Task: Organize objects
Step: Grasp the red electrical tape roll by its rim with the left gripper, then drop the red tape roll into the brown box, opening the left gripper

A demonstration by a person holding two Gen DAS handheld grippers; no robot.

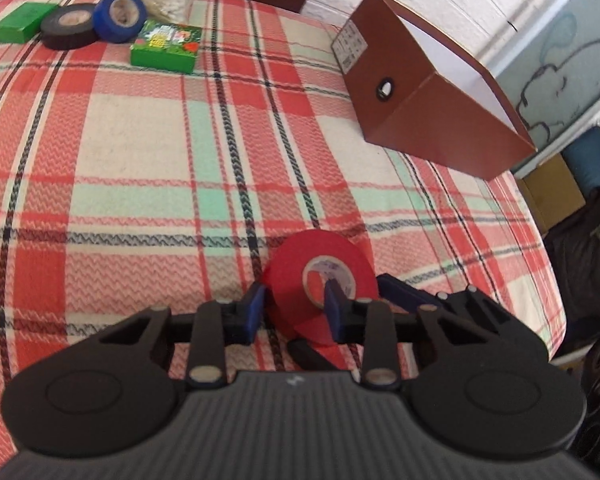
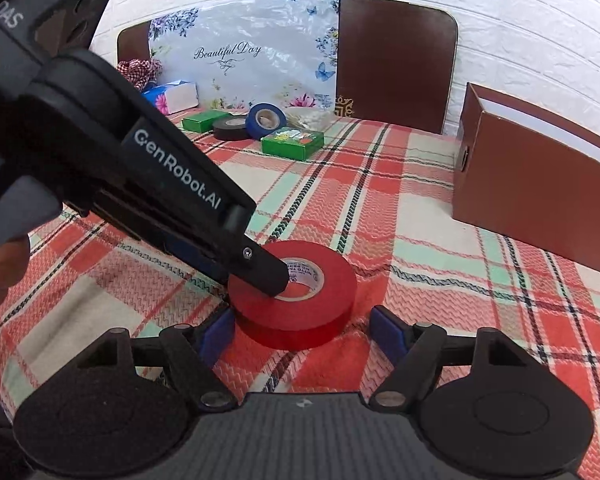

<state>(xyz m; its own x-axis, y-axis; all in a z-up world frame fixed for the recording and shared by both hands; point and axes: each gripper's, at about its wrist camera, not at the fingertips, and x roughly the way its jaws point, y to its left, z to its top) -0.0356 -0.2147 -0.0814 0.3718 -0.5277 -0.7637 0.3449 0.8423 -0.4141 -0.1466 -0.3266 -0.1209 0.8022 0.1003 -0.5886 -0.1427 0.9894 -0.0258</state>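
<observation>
A red tape roll [image 1: 296, 280] [image 2: 316, 300] lies on the plaid cloth. My left gripper [image 1: 294, 312] is shut on it: one finger is outside the roll's wall, the other inside its core. In the right wrist view the left gripper [image 2: 260, 272] reaches in from the upper left onto the roll. My right gripper [image 2: 306, 330] is open, its blue pads either side of the roll's near edge and apart from it. A brown open box [image 1: 432, 92] [image 2: 540, 200] stands at the right.
At the far left lie a black tape roll [image 1: 68, 26] [image 2: 230, 128], a blue tape roll [image 1: 120, 16] [image 2: 266, 120] and two green boxes [image 1: 166, 46] [image 2: 292, 142]. A floral bag [image 2: 244, 52] and a chair back [image 2: 396, 60] stand behind the table.
</observation>
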